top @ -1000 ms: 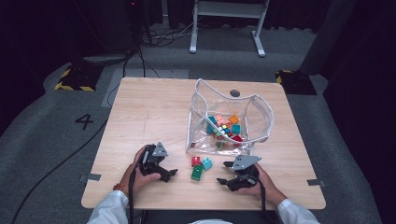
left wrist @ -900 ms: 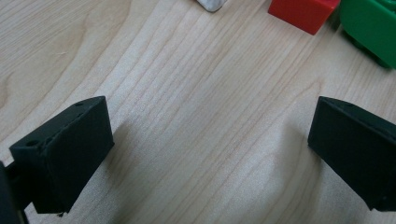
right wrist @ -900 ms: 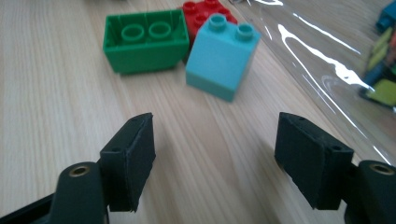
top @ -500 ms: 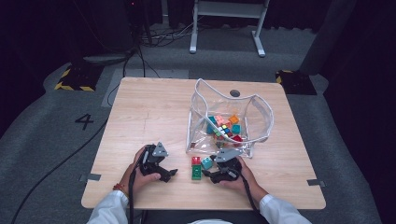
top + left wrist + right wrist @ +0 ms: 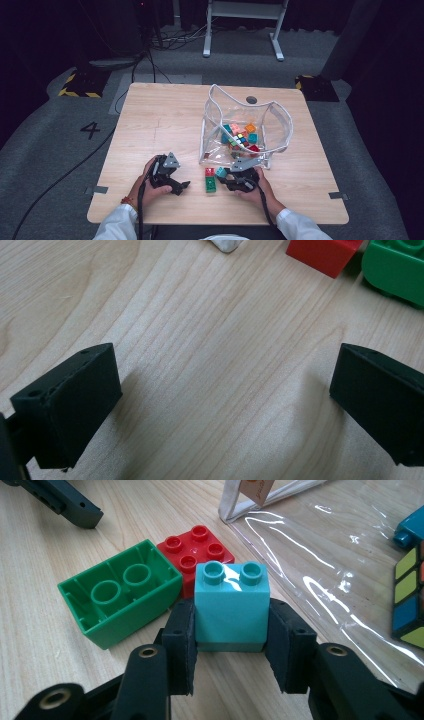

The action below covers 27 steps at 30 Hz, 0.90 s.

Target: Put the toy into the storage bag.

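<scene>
- High view: the wooden table (image 5: 165, 120) is the largest thing, one in number; the clear bag (image 5: 272, 117) on it serves as landmark, also one.
- Inside the clear bag, a puzzle cube (image 5: 239, 140) and several small coloured blocks are seen; their number cannot be told.
- Just in front of the bag's near edge, three loose bricks are counted: one green brick (image 5: 120, 597) lying studs-down on its side, one red brick (image 5: 197, 547), one teal brick (image 5: 231, 605).
- Two grippers are counted. The right gripper (image 5: 231, 645) has just been closing, and its pads now press the teal brick's two flat sides.
- The teal brick is judged light, rigid and smooth-walled; a hold low on opposite flat faces suits it, studs left free.
- The left gripper (image 5: 220, 400), left of the bricks, stands wide apart and empty.
</scene>
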Each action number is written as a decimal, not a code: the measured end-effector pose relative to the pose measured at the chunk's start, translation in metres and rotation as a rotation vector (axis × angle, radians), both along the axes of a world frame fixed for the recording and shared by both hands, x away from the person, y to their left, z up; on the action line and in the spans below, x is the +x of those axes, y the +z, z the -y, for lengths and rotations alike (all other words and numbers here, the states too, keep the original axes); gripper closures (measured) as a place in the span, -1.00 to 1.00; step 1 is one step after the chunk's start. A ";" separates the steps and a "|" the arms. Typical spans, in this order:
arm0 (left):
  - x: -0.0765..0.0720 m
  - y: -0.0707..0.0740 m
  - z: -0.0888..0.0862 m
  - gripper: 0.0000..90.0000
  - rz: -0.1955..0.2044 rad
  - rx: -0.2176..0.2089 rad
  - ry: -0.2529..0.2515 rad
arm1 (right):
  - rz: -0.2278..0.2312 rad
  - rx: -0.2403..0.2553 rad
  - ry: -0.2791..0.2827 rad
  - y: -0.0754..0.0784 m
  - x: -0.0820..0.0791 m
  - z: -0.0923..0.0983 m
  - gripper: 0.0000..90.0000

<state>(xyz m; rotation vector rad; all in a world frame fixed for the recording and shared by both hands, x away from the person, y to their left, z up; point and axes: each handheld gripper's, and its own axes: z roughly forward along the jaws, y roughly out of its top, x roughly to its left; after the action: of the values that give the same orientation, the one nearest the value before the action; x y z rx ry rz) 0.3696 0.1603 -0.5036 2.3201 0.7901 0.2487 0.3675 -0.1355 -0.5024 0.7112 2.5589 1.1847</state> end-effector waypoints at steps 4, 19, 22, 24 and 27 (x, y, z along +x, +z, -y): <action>0.000 0.000 0.000 -1.00 0.001 -0.001 0.001 | -0.001 -0.003 -0.006 0.000 0.000 0.002 0.31; 0.000 0.000 0.000 -1.00 0.000 -0.003 -0.004 | -0.009 -0.008 0.050 0.002 -0.013 0.029 0.31; 0.000 0.000 0.000 -1.00 0.002 0.000 -0.004 | 0.007 -0.008 0.085 0.002 -0.014 0.041 0.31; 0.000 0.000 0.000 -1.00 0.002 -0.003 -0.001 | 0.008 -0.018 0.095 0.002 -0.015 0.048 0.31; 0.000 0.000 0.000 -1.00 0.002 -0.001 -0.003 | -0.003 -0.020 0.114 0.004 -0.017 0.058 0.31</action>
<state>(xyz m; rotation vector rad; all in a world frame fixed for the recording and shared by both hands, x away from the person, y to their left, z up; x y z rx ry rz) 0.3695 0.1606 -0.5037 2.3200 0.7852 0.2492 0.3507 -0.1933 -0.4981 0.5694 2.6414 1.1909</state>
